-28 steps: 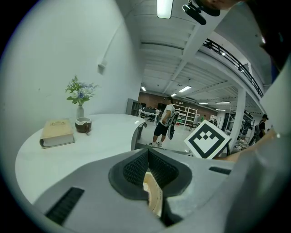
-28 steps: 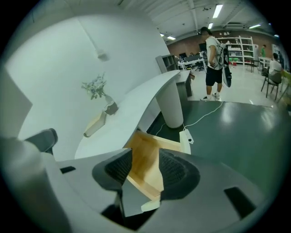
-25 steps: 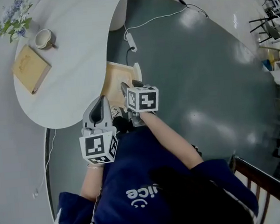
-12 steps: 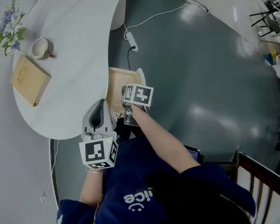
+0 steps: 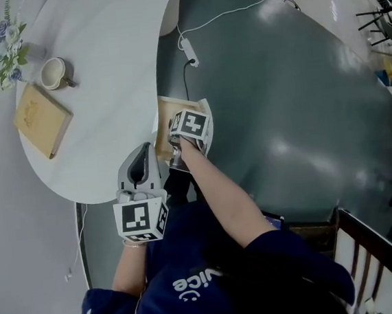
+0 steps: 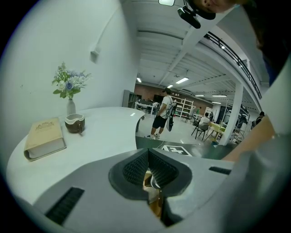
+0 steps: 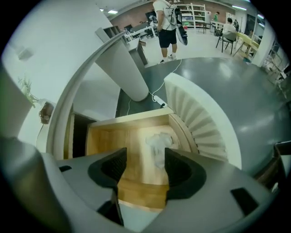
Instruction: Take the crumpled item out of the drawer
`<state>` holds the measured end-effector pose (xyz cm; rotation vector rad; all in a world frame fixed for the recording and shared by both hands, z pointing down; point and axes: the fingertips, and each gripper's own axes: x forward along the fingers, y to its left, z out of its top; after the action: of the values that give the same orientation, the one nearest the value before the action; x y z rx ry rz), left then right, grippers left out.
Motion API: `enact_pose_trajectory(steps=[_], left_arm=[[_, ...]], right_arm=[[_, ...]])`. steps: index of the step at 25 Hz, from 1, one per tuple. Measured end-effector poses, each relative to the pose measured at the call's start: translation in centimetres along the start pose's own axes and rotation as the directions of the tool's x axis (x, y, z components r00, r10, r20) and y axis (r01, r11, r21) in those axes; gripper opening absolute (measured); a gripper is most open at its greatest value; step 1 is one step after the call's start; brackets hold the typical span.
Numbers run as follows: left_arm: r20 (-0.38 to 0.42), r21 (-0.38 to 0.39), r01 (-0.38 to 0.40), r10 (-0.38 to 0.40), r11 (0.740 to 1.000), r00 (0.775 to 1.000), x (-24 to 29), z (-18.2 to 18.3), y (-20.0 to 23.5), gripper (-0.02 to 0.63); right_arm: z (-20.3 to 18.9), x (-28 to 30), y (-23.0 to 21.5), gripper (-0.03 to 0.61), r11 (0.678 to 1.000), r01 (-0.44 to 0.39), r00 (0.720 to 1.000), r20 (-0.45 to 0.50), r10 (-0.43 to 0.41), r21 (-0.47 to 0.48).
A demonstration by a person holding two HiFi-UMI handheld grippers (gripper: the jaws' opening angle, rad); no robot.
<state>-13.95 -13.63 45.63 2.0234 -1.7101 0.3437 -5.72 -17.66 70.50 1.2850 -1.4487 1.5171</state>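
My right claw (image 7: 143, 166) points down over the open drawer (image 7: 129, 119), jaws just opened wide and gripping nothing. The crumpled item (image 7: 159, 144) lies on the drawer floor at one o'clock beyond them. My left claw (image 6: 148, 166) is closed and empty.

L: we hold the left hand-held gripper (image 6: 147, 159) close in front of our chest, tilted a little downward, pads pressed together | R: right forearm (image 5: 217, 192) stretched forward, right hand-held gripper (image 7: 142, 166) aimed steeply down – jaws wide apart, just been opening, nothing between the pads | left forearm (image 5: 130, 259) bent, tucked at our side
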Motion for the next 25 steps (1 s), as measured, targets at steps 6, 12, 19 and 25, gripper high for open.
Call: enact_pose_trajectory(steps=[6, 12, 19, 25], left_arm=[[-0.024, 0.003, -0.019, 0.019, 1.0, 1.0, 0.3, -0.1, 2.1, 0.005], [-0.045, -0.002, -0.022, 0.022, 1.0, 0.999, 0.9, -0.3, 3.6, 0.005], [-0.067, -0.008, -0.006, 0.005, 1.0, 0.998, 1.3, -0.8, 3.8, 0.005], [-0.082, -0.01, -0.015, 0.014, 1.0, 0.997, 1.2, -1.4, 4.5, 0.005]], right_arm=[[-1.1, 2.6, -1.4, 0.278, 0.988, 0.047, 0.997, -0.074, -0.036, 0.144], [-1.6, 4.8, -2.8, 0.285, 0.985, 0.13, 0.984, -0.134, -0.115, 0.11], [-2.0, 6.9, -3.4, 0.282, 0.986, 0.169, 0.972, -0.169, -0.166, 0.002], [-2.6, 8.5, -3.7, 0.264, 0.983, 0.183, 0.966, -0.182, -0.185, -0.029]])
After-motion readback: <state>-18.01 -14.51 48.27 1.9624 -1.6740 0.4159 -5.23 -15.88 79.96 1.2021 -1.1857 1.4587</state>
